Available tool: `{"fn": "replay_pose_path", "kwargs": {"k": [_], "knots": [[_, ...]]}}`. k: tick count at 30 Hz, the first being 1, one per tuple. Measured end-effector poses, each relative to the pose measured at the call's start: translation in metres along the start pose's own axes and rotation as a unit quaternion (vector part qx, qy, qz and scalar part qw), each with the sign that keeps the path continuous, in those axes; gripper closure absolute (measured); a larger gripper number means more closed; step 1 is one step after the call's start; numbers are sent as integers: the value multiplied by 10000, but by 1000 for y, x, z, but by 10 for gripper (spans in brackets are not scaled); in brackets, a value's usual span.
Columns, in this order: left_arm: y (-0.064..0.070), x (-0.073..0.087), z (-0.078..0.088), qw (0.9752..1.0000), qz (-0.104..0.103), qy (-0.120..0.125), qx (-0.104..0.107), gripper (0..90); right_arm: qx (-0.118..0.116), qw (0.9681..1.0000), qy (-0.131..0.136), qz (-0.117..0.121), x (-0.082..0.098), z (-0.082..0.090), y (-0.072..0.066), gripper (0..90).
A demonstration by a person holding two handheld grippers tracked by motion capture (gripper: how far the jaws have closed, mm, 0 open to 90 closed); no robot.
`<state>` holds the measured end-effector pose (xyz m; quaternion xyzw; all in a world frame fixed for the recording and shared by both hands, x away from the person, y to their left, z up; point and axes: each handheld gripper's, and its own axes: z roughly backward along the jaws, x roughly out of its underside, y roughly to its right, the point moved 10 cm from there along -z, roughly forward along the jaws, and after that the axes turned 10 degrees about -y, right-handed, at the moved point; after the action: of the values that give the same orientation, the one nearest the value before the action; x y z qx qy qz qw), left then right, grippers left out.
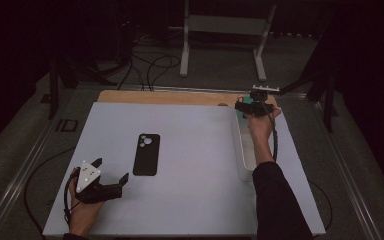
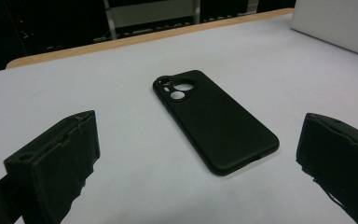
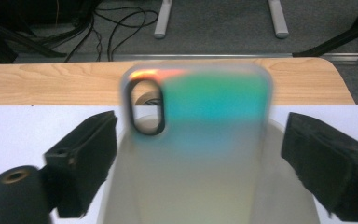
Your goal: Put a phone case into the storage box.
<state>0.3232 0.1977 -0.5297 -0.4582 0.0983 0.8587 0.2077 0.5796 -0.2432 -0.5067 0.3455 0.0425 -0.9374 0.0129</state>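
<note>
Right gripper [image 3: 200, 154] fingers [image 3: 81, 163] stand apart; the blurred iridescent phone case [image 3: 205, 140] sits between them, unpressed, above the white bin [image 1: 244, 150] at far right.

A black phone case [image 2: 214, 123] lies flat on the white table [image 2: 121, 93], apparently beyond the spread fingers [image 2: 56, 158].

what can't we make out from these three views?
- Iridescent phone case: motion-blurred in the right gripper view, its lower end cut off by the bottom edge; whether anything supports it is unclear.
- Right gripper: small and dark in the high view, so jaw detail is unreadable there.
- White bin: the person's forearm covers part of it in the high view, so its contents are unseen.
- Black phone case: its underside lies against the table.
</note>
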Motion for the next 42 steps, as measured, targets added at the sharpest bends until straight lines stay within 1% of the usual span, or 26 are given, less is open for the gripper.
{"fn": "replay_pose_path", "kwargs": {"k": [5, 8, 9, 11, 12, 14, 16, 18, 19, 21, 22, 23, 24, 25, 26, 27, 28, 30, 32, 33, 35, 38, 39, 40, 42], "knots": [[0, 0, 0, 10000, 6, 4, -1, 0, 30, 10000, 42, 60, -1, 2, -1, 99], [0, 0, 0, 10000, 3, -1, 2, 0, 37, 9999, 99, 121, -2, 6, -3, 99], [0, 0, 0, 10000, -1, -15, 6, 0, 81, 9997, 157, 173, -4, 9, -3, 99], [0, 0, 0, 10000, -5, -17, 8, 0, 100, 9996, 172, 190, -4, 11, -3, 99], [0, 0, 0, 10000, -1, -12, 11, 0, 112, 9995, 238, 197, -5, 15, -3, 99], [1, 0, 0, 10000, 1, -8, 17, 0, 95, 9994, 262, 204, -6, 17, -4, 99], [1, 0, 0, 10000, 3, -7, 18, 0, 17, 9991, 360, 228, -7, 24, -8, 99], [1, 0, 0, 10000, -1, -12, 21, 0, -9, 9990, 385, 238, -8, 26, -9, 99], [1, 0, 0, 10000, -10, -22, 18, 0, -49, 9988, 410, 273, -8, 28, -12, 99], [2, 0, -1, 10000, 1, -32, 29, 0, -224, 9981, 468, 317, -7, 34, -19, 100], [2, 0, -1, 10000, 1, -32, 29, 0, -224, 9981, 468, 317, -7, 34, -19, 100], [2, 0, -1, 10000, 2, -32, 30, 0, -364, 9977, 457, 355, -5, 36, -26, 100], [2, 0, -1, 10000, -1, -34, 33, 0, -429, 9973, 444, 394, -4, 37, -30, 100], [2, 1, -1, 10000, -1, -39, 31, 0, -429, 9973, 444, 394, -4, 37, -30, 100], [2, 1, -1, 10000, 5, -40, 28, 0, -537, 9965, 441, 464, -1, 40, -37, 100], [2, 1, -1, 10000, 8, -40, 31, 0, -537, 9965, 441, 464, -1, 40, -37, 100], [2, 1, -1, 10000, 10, -41, 33, 0, -663, 9953, 449, 549, 3, 42, -45, 100], [2, 1, -1, 10000, 8, -49, 31, 0, -780, 9940, 453, 613, 6, 45, -54, 100], [2, 1, -1, 10000, 8, -52, 31, 0, -864, 9926, 456, 717, 10, 48, -61, 100], [2, 1, -1, 10000, 9, -55, 30, 0, -864, 9926, 456, 717, 10, 48, -61, 100], [1, 1, -1, 10000, 19, -61, 36, 0, -998, 9900, 451, 884, 17, 52, -73, 100], [1, 1, -1, 10000, 29, -80, 50, 0, -1115, 9871, 458, 1053, 23, 57, -84, 100], [1, 1, -2, 9999, 43, -84, 61, 0, -1170, 9855, 461, 1135, 26, 60, -89, 99], [1, 1, -2, 9999, 47, -90, 64, 0, -1170, 9855, 461, 1135, 26, 60, -89, 99], [1, 1, -2, 9999, 44, -95, 69, 0, -1255, 9833, 471, 1228, 29, 64, -96, 99]]}}
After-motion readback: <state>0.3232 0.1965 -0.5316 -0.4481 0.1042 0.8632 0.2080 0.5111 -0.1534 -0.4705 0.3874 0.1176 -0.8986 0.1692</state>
